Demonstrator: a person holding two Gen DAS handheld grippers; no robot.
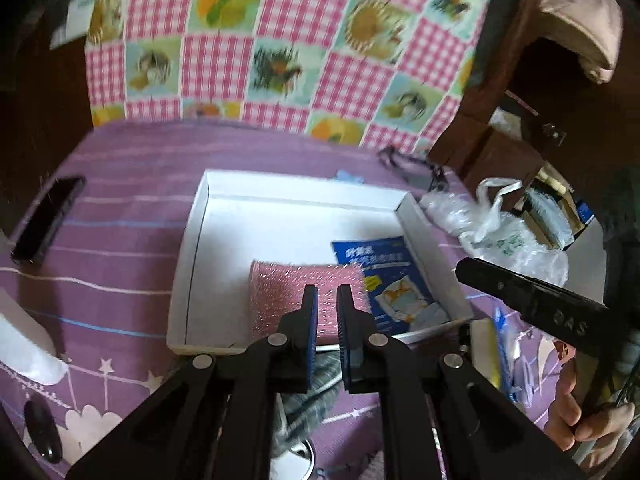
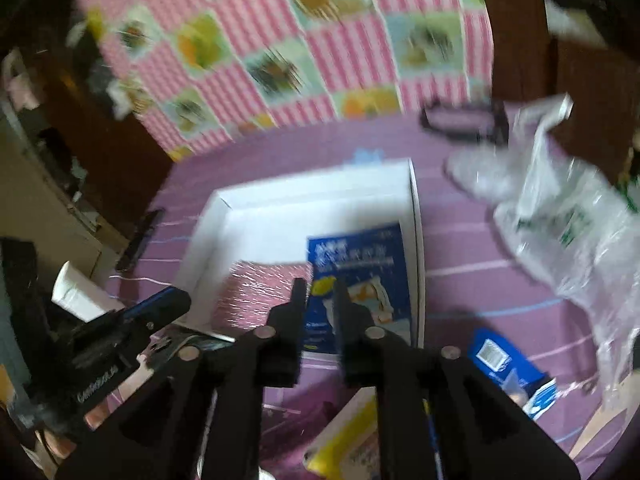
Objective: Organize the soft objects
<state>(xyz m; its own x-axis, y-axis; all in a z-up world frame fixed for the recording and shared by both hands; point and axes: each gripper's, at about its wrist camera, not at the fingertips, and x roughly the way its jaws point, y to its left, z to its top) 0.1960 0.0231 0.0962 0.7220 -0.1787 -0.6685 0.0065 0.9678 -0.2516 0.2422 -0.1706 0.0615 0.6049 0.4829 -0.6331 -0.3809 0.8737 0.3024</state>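
Both tools empty, white box (image 1: 192, 248) holding pink cloth (image 1: 280, 284), blue packet (image 1: 384, 264)

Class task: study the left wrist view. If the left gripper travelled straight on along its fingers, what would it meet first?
Most likely the pink sparkly cloth lying in the white box: the left gripper points down at it with nothing between. Depth is hard to judge.
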